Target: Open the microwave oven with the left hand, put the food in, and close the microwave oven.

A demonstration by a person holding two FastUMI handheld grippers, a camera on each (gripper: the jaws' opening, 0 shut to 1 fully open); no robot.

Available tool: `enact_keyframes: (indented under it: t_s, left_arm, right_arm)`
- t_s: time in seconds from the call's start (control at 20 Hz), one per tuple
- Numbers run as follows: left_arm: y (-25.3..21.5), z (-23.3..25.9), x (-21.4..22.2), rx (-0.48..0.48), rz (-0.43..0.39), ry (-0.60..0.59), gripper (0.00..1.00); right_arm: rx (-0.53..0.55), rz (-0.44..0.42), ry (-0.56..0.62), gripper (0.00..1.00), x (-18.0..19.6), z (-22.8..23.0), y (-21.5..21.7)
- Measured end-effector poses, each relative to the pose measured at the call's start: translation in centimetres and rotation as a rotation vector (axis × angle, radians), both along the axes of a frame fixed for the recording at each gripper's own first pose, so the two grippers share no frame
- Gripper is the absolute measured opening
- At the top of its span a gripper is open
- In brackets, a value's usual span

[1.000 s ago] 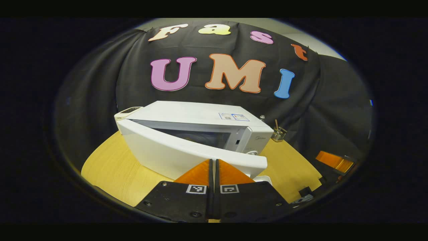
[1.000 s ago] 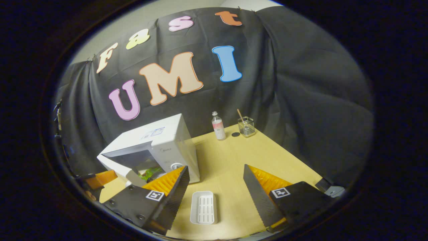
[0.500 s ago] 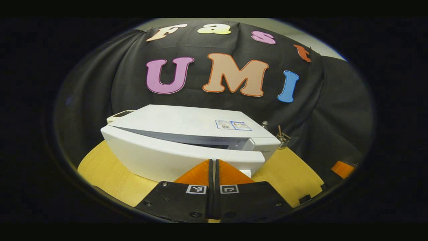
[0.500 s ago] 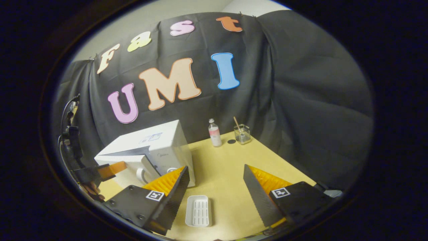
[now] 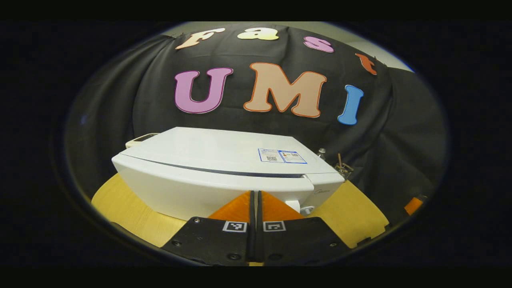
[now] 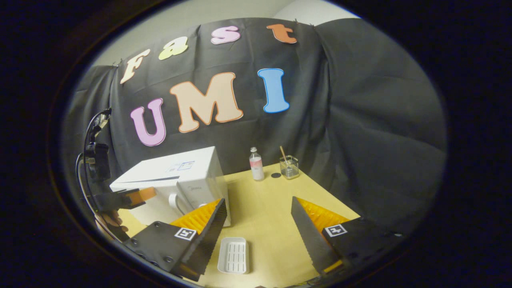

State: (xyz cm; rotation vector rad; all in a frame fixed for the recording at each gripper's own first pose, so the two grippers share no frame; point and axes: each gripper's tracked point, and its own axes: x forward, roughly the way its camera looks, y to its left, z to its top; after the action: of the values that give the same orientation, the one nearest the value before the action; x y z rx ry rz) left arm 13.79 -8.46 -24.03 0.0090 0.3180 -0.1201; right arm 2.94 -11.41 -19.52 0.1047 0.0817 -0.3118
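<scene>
Microwave (image 5: 208, 176) is sat at the table's (image 6: 272, 208) left edge, door basically shut now. Left gripper (image 5: 254, 200) is pinched closed, tips pressed on the door, probably for a firm push. Right gripper (image 6: 256, 224) is held wide open, empty, above a white tray (image 6: 234, 256).

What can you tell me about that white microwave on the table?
The microwave is a white boxy oven, plastic-looking, standing upright on the yellow wooden table. Its door is shut or nearly so, with a thin dark seam along the top. A label sits on its roof, a round knob at the front. The left tongs, closed, press against the door.
</scene>
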Motion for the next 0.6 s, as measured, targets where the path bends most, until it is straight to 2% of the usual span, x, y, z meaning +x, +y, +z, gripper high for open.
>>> enact_keyframes:
  t_s: [0.15,0.35,0.4,0.55,0.6]
  left_arm:
    - [0.06,1.35,0.54,0.022,0.007,-0.067,0.01]
    - [0.08,1.08,0.57,0.032,0.009,-0.077,0.0]
    - [0.16,0.89,0.48,0.032,0.009,-0.07,0.03]
    - [0.18,0.95,0.57,0.043,0.016,-0.078,0.01]
    - [0.2,0.91,0.5,0.049,0.019,-0.077,0.03]
  right_arm:
    - [-0.006,-0.013,-0.009,0.92,0.03,0.29,-0.29]
    - [0.01,-0.011,-0.006,0.92,0.44,-0.08,-0.25]
    - [0.013,-0.008,-0.004,0.92,0.5,-0.16,-0.15]
    - [0.016,0.001,0.001,0.92,0.59,-0.36,0.14]
    - [0.015,0.004,0.001,1.0,0.65,-0.37,0.27]
